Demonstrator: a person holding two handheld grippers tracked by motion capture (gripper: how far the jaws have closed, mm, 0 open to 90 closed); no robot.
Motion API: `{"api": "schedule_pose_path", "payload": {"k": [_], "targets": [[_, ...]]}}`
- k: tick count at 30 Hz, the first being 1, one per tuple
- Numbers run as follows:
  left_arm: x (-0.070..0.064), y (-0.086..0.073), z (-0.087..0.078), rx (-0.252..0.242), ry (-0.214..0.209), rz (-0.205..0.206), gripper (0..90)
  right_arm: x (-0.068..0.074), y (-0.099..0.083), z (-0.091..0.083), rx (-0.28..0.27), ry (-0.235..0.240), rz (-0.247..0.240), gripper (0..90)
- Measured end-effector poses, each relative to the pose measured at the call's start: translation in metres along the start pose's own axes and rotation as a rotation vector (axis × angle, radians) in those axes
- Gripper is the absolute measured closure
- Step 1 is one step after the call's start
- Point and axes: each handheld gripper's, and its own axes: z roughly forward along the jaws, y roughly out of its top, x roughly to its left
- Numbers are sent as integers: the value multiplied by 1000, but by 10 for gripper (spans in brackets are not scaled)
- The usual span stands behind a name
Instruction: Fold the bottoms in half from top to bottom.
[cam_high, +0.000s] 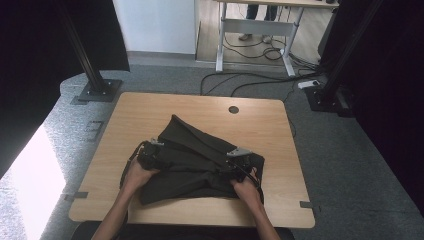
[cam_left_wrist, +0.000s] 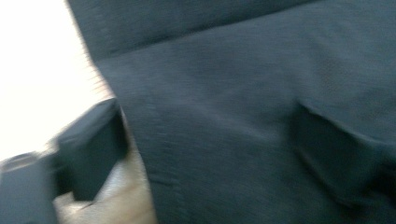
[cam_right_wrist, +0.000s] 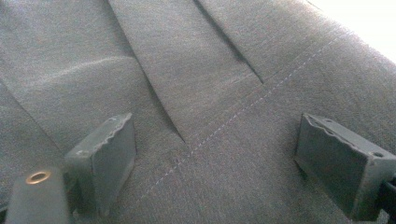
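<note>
A dark grey garment (cam_high: 195, 157) lies folded in a rough heap on the wooden table (cam_high: 150, 112), with a pointed corner toward the far side. My left gripper (cam_high: 150, 154) rests at the garment's left edge. In the blurred left gripper view its jaws stand apart, the left one over bare wood and the cloth's edge (cam_left_wrist: 135, 154) running between them. My right gripper (cam_high: 239, 159) sits on the garment's right part. It is open (cam_right_wrist: 219, 158), jaws wide over the cloth, where a pale stitched seam (cam_right_wrist: 233, 119) and folds cross between them.
The table has a round cable hole (cam_high: 233, 109) near its far edge. Black stands (cam_high: 97, 85) flank the table on the grey carpet. Cables (cam_high: 260, 75) lie on the floor behind, under a second desk (cam_high: 255, 27). Bare wood surrounds the garment.
</note>
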Motion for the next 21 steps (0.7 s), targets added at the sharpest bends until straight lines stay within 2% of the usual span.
{"api": "schedule_pose_path", "payload": {"k": [4,10,12,13,17,21], "targets": [[-2,2,-1,1,-8,6,275,1,-2,0,-6,-4,1,120],[-8,6,-2,-2,-50,23,536,1,-2,1,-6,-7,12,117],[-8,6,-2,-1,-73,31,612,1,-3,1,-8,-8,13,117],[-9,6,-2,-7,-89,32,684,1,-3,1,-9,-9,12,117],[-6,4,-2,-20,-111,22,750,1,-3,1,-10,-7,15,117],[-3,9,-6,6,-103,16,777,0,-3,1,-10,-1,19,117]]}}
